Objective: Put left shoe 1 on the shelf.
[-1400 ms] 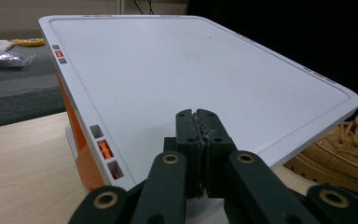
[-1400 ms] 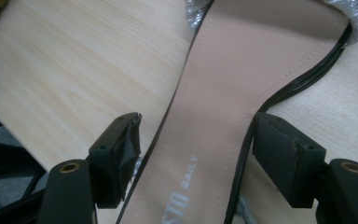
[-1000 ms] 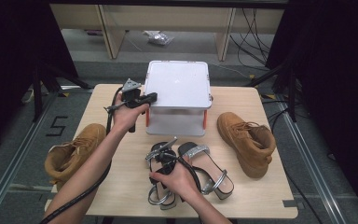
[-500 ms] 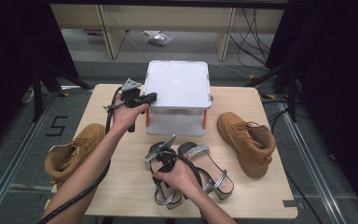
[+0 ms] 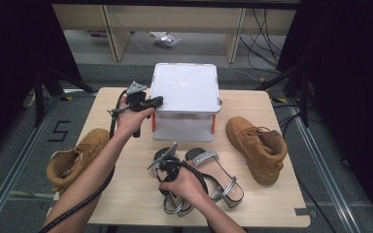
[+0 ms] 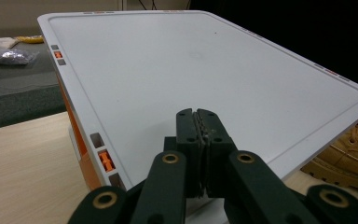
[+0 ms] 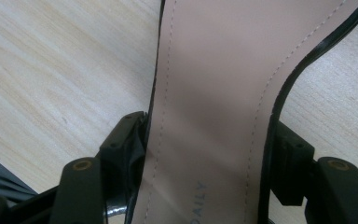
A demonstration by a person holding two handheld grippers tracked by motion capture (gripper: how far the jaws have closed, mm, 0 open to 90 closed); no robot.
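A white lidded box [image 5: 184,90] with orange latches stands at the table's far middle. My left gripper [image 5: 158,101] is shut and empty, its tips just above the lid's [image 6: 205,70] left edge, as the left gripper view [image 6: 197,116] shows. In front of the box lie two black strappy sandals. My right gripper [image 5: 164,171] reaches down onto the left sandal [image 5: 175,206]. In the right gripper view [image 7: 209,140] its jaws press both sides of that sandal's beige insole [image 7: 214,70]. The right sandal [image 5: 218,177] lies beside it.
One tan boot [image 5: 75,158] lies at the table's left edge, partly overhanging it. Its mate [image 5: 257,145] lies on the right side, also seen past the lid's corner [image 6: 354,149]. Bare wooden tabletop [image 5: 272,204] stretches along the front right. Cables and shelving stand beyond the table.
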